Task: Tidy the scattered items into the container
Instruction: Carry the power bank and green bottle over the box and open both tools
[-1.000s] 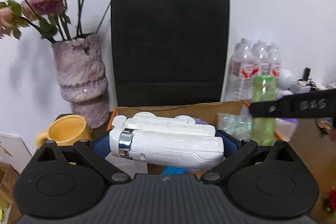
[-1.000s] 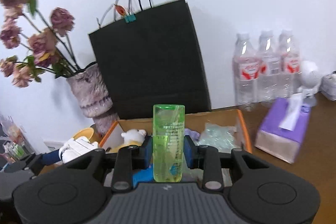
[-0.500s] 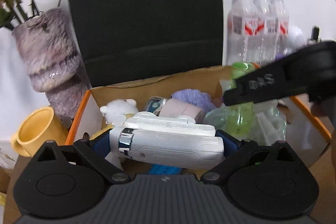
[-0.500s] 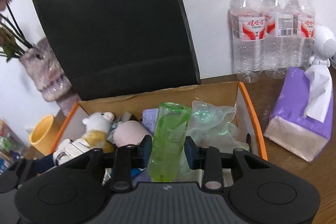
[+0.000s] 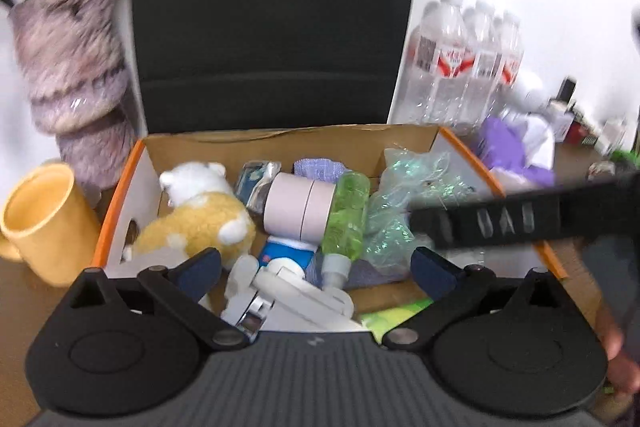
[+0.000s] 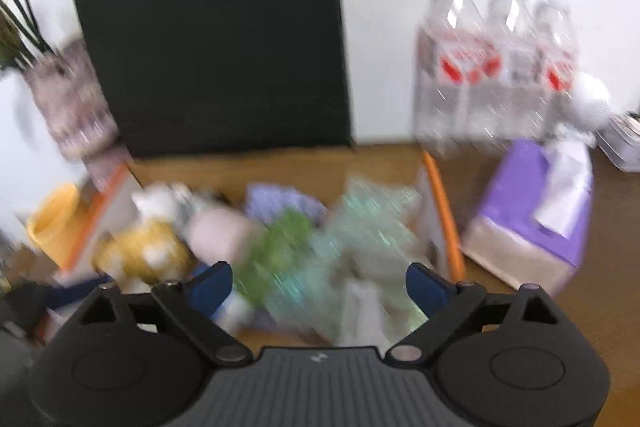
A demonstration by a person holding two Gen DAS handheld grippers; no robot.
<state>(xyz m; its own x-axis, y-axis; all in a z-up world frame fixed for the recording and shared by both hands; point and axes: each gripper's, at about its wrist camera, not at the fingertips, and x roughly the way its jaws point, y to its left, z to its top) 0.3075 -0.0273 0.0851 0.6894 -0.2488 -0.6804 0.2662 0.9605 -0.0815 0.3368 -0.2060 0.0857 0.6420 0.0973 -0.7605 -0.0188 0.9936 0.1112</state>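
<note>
An orange-edged cardboard box holds a plush toy, pink tape rolls, a crinkled plastic bag and a green bottle lying on its side. My left gripper stands open over the box's near edge. A white device lies loose below it, touching neither pad. In the blurred right wrist view my right gripper hangs over the box with its jaws opening wide, and the green bottle lies free in the box below them. Part of the right gripper crosses the left wrist view.
Behind the box stands a black paper bag. A grey vase and a yellow mug sit to its left. Water bottles and a purple tissue pack are to the right, on the brown table.
Both grippers tipped down over the box and let go. The green bottle left the right jaws and lies in the box. The white device dropped out of the left jaws.
</note>
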